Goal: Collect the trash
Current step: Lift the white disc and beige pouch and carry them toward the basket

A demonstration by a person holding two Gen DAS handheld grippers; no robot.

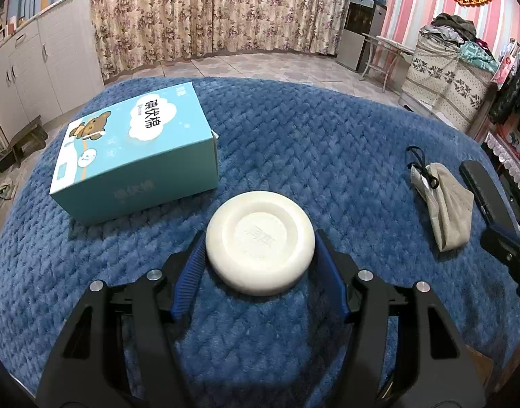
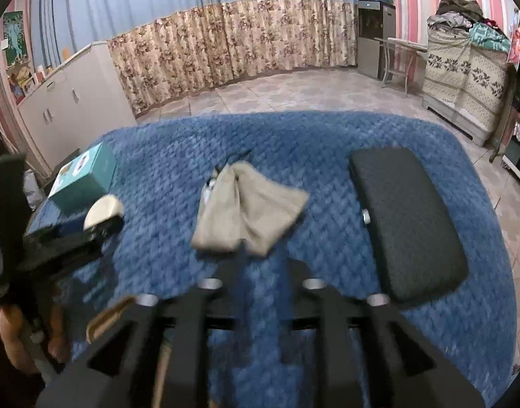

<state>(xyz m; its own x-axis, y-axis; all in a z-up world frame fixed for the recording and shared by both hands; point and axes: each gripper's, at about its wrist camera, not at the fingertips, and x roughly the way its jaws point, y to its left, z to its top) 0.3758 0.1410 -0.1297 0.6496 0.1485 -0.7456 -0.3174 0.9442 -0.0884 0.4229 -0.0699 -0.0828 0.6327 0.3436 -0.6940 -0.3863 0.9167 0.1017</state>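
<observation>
The left gripper (image 1: 260,248) pinches the white soap (image 1: 260,242) on the blue blanket (image 1: 294,129), beside the box (image 1: 137,149). The right gripper (image 2: 263,255), blurred and narrowly parted, hangs by the beige pouch (image 2: 249,214).

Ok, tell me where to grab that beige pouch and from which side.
Take the beige pouch at its bunched neck by the black drawstring, coming down from above with the right tool. It lies flat and limp on the blue blanket, so the gathered end gives the thickest fold to pinch.
</observation>
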